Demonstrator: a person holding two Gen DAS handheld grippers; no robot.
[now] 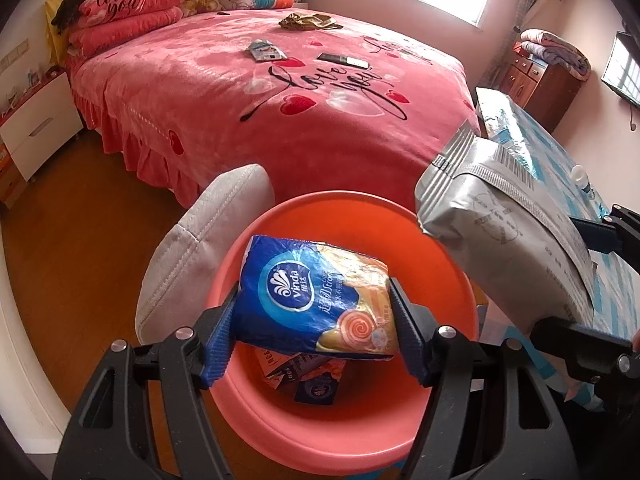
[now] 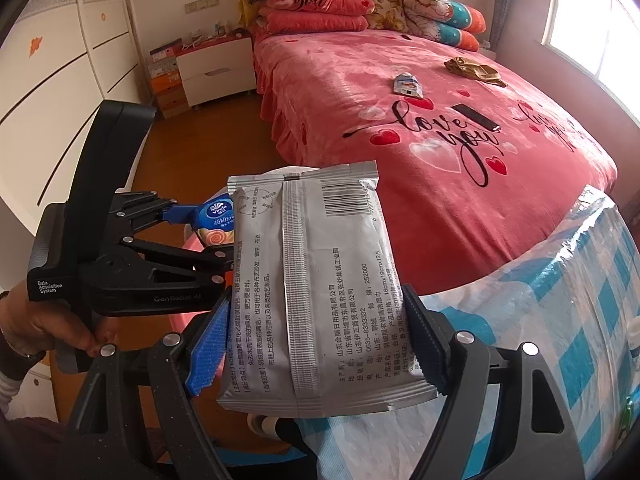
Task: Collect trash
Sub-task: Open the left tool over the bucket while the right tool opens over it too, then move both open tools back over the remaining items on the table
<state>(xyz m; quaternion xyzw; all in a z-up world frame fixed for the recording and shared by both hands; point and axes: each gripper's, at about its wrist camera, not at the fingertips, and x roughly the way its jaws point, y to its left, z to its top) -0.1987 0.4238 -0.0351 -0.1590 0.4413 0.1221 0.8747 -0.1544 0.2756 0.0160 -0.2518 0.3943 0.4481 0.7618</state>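
My left gripper (image 1: 312, 332) is shut on a blue Vinda tissue pack (image 1: 316, 296), hanging over an orange basin (image 1: 360, 424). Several flattened wrappers (image 1: 304, 376) lie at the basin's bottom. My right gripper (image 2: 316, 344) is shut on a silver wet-wipe packet (image 2: 316, 288), its printed back facing the camera. In the left wrist view that silver packet (image 1: 492, 232) hangs just right of the basin's rim, held by the right gripper (image 1: 592, 280). In the right wrist view the left gripper (image 2: 188, 220) with the blue pack (image 2: 218, 216) shows behind the packet. On the pink bed lie a small wrapper (image 1: 266, 51), a dark flat item (image 1: 342, 61) and a gold crumpled piece (image 1: 310, 22).
A grey cushion (image 1: 200, 248) leans against the basin's left side. A table with a blue checked plastic cover (image 2: 560, 320) stands at the right. The pink bed (image 1: 280, 112) fills the space ahead; a white nightstand (image 1: 36, 128) and wooden floor (image 1: 80, 240) lie left.
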